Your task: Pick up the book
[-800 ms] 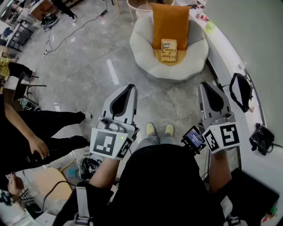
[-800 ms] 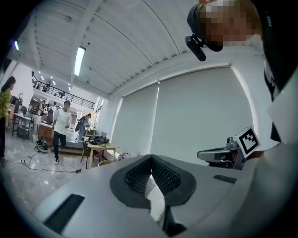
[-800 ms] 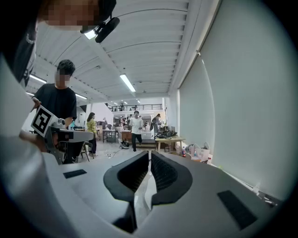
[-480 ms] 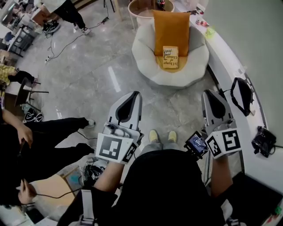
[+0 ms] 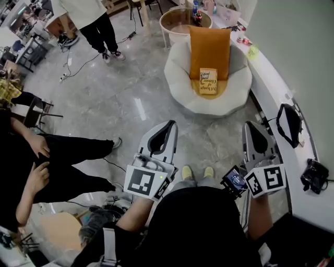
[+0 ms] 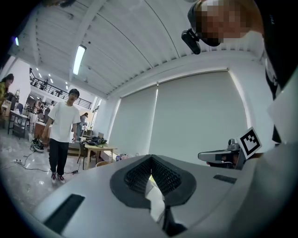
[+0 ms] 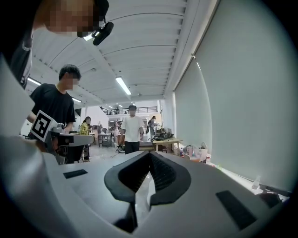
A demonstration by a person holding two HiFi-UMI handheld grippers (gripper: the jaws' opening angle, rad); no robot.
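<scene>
The book, tan with dark print on its cover, leans on an orange cushion in a round white armchair ahead of me. Both grippers are held level in front of my body, well short of the chair. My left gripper is shut with nothing in it; in the left gripper view its ribbed pads meet. My right gripper is also shut and empty, its pads closed together in the right gripper view. The book shows in neither gripper view.
A round side table with bottles stands behind the armchair. A white curved counter runs along the right, with a black bag on it. A seated person is at the left, a standing person at the back left.
The armchair with the book now sits lower and further right in the head view. A standing person in a white shirt has come into view at the back left. Both grippers stay shut.
</scene>
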